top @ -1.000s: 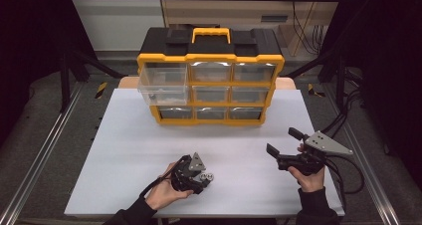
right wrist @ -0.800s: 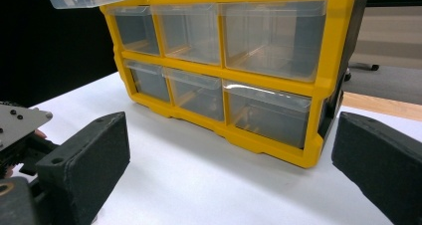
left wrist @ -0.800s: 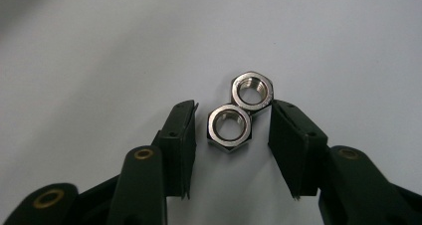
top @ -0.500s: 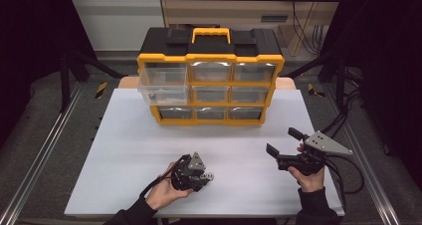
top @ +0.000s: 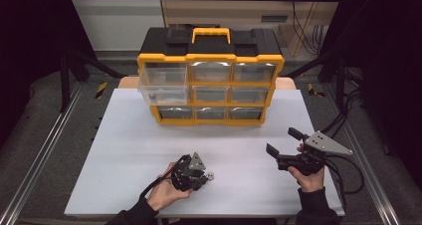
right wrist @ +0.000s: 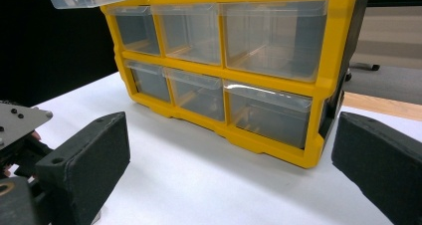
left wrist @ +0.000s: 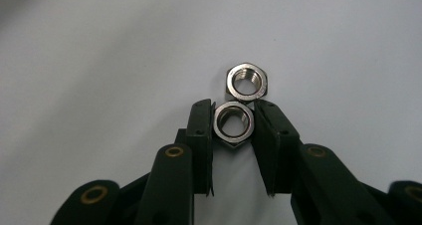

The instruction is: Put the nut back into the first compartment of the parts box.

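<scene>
Two steel hex nuts lie touching on the white table [top: 124, 150]. The near nut [left wrist: 233, 139] sits between the jaws of my left gripper [left wrist: 234, 105], which have just been closing; both pads touch its sides. Beyond the tips lies the far nut [left wrist: 262, 81], free. In the high view the left gripper [top: 206, 177] points down at the table's front middle, with a nut [top: 211, 175] at its tip. My right gripper [top: 282, 140] is held above the table's right side, open and holding nothing. It [right wrist: 231, 150] faces the organizer.
A yellow and black drawer organizer [top: 209, 60] with clear drawers stands at the table's back middle; its top-left drawer [top: 161, 80] is pulled out. The right gripper view shows its lower drawers [right wrist: 268, 110] shut. Cables trail off the table's right edge.
The left gripper's jaws have drawn in around the near nut. Both hands have kept their places.
</scene>
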Tool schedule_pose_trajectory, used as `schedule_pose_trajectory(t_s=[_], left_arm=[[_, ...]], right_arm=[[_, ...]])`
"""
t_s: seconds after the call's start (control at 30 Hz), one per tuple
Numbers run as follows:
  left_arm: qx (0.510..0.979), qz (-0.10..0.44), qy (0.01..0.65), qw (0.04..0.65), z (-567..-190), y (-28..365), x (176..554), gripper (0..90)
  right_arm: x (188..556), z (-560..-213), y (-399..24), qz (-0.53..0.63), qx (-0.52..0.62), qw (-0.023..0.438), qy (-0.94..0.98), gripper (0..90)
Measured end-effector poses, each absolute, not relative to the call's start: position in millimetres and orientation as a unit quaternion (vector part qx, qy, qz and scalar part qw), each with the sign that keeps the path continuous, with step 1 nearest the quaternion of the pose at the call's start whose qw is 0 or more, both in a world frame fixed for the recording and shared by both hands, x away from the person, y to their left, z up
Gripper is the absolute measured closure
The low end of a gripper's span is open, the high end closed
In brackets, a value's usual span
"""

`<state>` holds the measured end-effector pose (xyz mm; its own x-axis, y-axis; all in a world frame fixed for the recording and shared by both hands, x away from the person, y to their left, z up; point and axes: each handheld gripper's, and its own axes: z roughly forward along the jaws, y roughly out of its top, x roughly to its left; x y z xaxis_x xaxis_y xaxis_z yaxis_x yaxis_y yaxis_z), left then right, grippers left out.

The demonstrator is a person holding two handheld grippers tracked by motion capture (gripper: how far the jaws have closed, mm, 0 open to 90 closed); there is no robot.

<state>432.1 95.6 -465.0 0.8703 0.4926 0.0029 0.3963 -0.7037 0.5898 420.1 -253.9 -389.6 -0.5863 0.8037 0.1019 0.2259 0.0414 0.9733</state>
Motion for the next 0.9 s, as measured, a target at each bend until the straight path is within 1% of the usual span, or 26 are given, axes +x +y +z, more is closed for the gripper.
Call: schedule_pose_trajectory(t_s=[0.33, 0.9], left_arm=[[0.922, 0.087, 0.236, 0.294, -459.8, 96.3, 429.4, 69.4], [0.902, 0.094, 0.256, 0.335, -429.1, 112.3, 424.5, 69.4]], right_arm=[[420.5, -390.0, -253.6, 0.576, 0.381, 0.251, 0.679, 2.3], [420.4, -390.1, -253.4, 0.575, 0.381, 0.25, 0.679, 2.3]])
